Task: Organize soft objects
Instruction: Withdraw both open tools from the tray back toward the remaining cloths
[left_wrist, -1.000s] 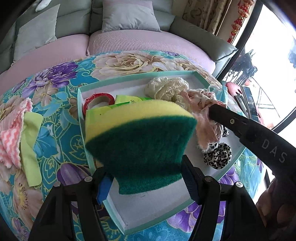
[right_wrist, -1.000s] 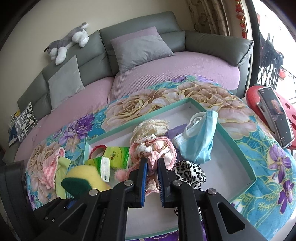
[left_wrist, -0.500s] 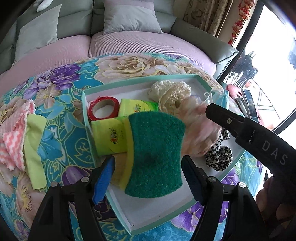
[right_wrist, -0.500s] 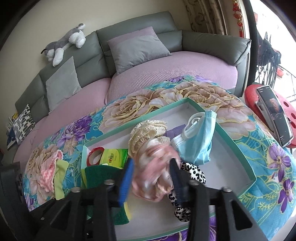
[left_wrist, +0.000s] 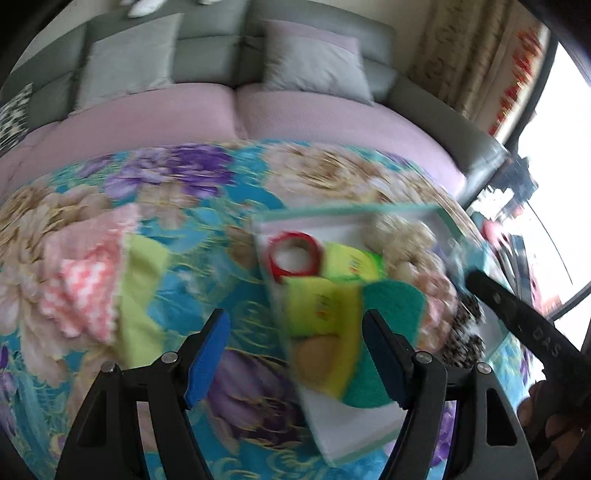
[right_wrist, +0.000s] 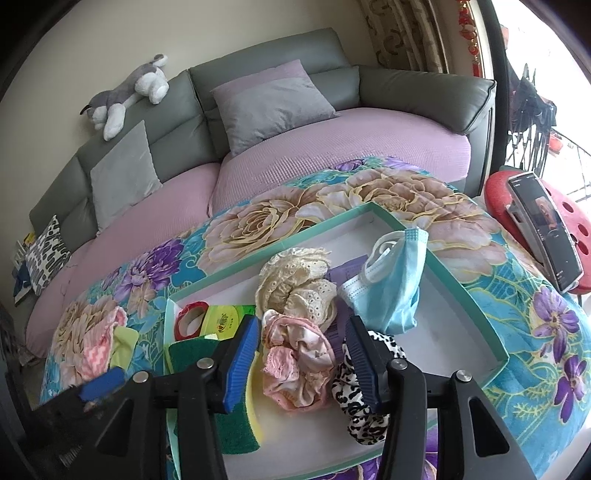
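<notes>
A white tray with a teal rim (right_wrist: 332, 221) holds the soft items. My right gripper (right_wrist: 303, 328) hovers over a pink scrunchie (right_wrist: 295, 365). Its jaws are opening, and the scrunchie lies loose between them on the tray floor. A green-and-yellow sponge (right_wrist: 236, 424) lies flat in the tray's near left corner. My left gripper (left_wrist: 293, 321) stands open with nothing in it, left of the sponge (left_wrist: 391, 332) over the tray's left edge. This view is blurred. On the tablecloth to the left lie a pink-and-white cloth (left_wrist: 85, 288) and a lime cloth (left_wrist: 140, 295).
Also in the tray are a cream lace scrunchie (right_wrist: 295, 284), a blue face mask (right_wrist: 391, 291), a leopard-print scrunchie (right_wrist: 354, 398), a red tape roll (right_wrist: 188, 319) and green tissue packs (right_wrist: 223, 321). A phone (right_wrist: 543, 229) rests on a red stool at the right. A sofa stands behind the table.
My left gripper let the sponge drop into the tray and swung left toward the cloths. My right gripper went from shut on the pink scrunchie to open, leaving it in the tray.
</notes>
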